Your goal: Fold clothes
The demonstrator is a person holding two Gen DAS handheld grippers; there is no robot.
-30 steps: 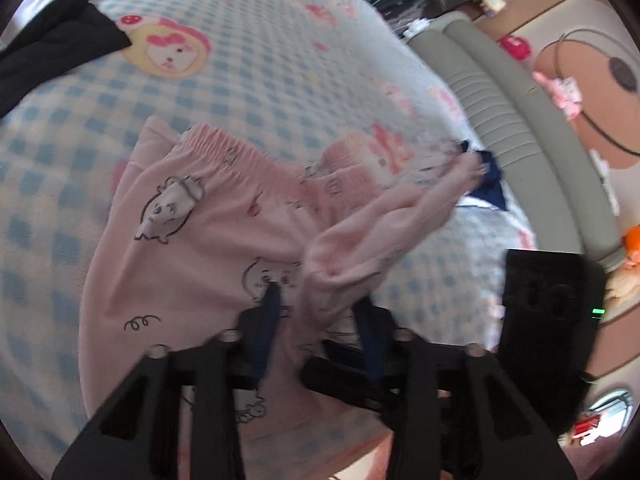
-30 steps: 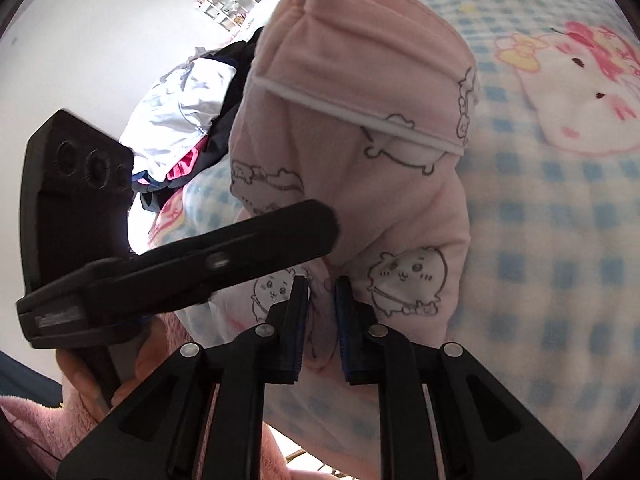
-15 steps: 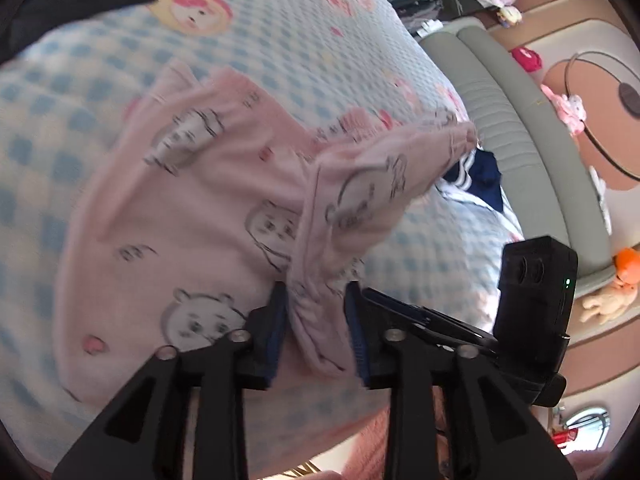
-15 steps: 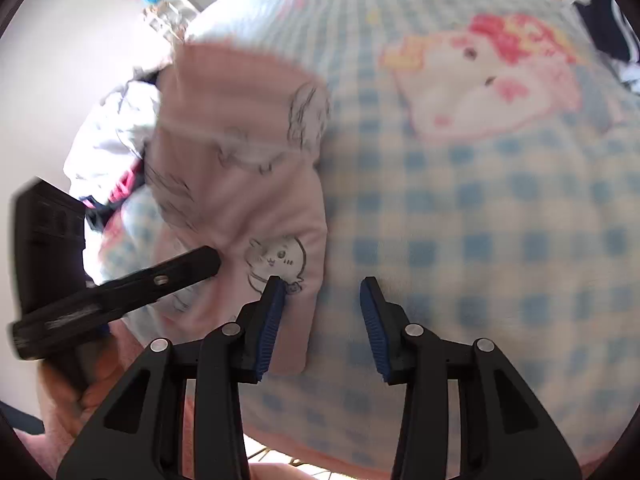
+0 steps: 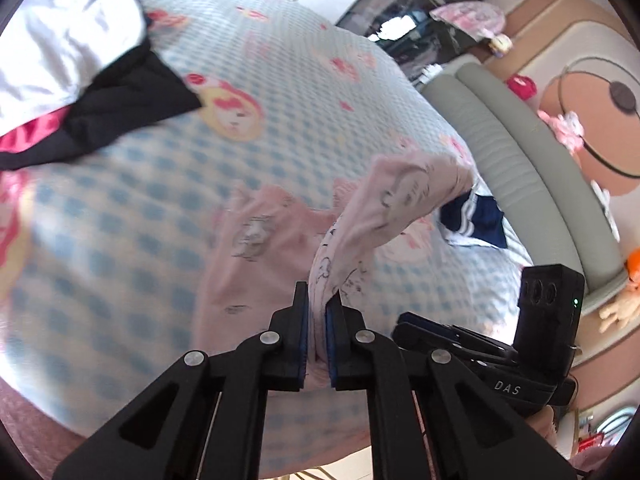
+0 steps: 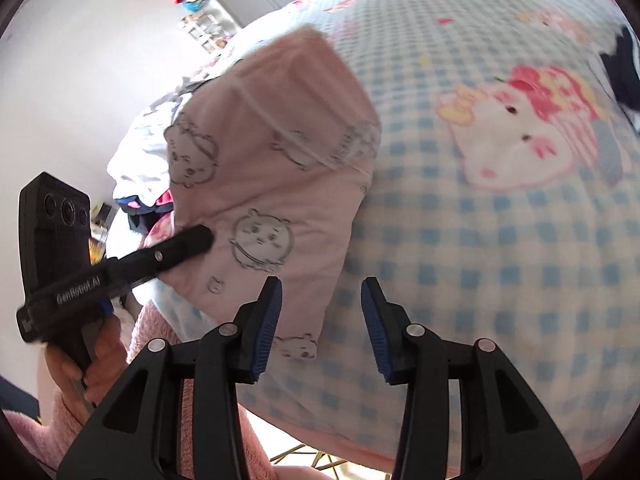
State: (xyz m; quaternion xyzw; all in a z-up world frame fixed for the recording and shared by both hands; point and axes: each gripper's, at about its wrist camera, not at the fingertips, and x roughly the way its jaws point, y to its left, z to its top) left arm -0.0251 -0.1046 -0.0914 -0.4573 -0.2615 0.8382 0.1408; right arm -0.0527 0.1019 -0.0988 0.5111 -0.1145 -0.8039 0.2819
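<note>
Blue-and-white checked bedding (image 5: 120, 208) with cartoon prints covers the bed and fills both views.

On it, the left gripper (image 5: 317, 322) has its blue pads closed tight on a gathered fold of the pink pyjama garment (image 5: 256, 248), with cloth squeezed up between them. From that pinch the fabric rises in a twisted band to a raised flap (image 5: 412, 192) up and to the right, while the rest lies flat on the bedding, its elastic edge toward the far side. In the right wrist view the same garment (image 6: 280, 168) stands up as a broad folded panel with a seam running across it, and its lower edge drapes down to the bed's near edge.

The right gripper (image 6: 322, 326) is spread wide and holds nothing; its left pad sits just beside the garment's right-hand edge, and bare checked bedding shows between the pads. A hand (image 6: 86, 364) in a fuzzy pink sleeve grips the left tool's handle at the lower left of that view.

To the right of the garment the bedding is open as far as a large cat print (image 6: 532, 128). A navy and white item (image 5: 476, 220) lies near the grey padded headboard (image 5: 532, 184). A black garment (image 5: 120, 108) and white cloth (image 5: 60, 40) are heaped well apart at the far left.
</note>
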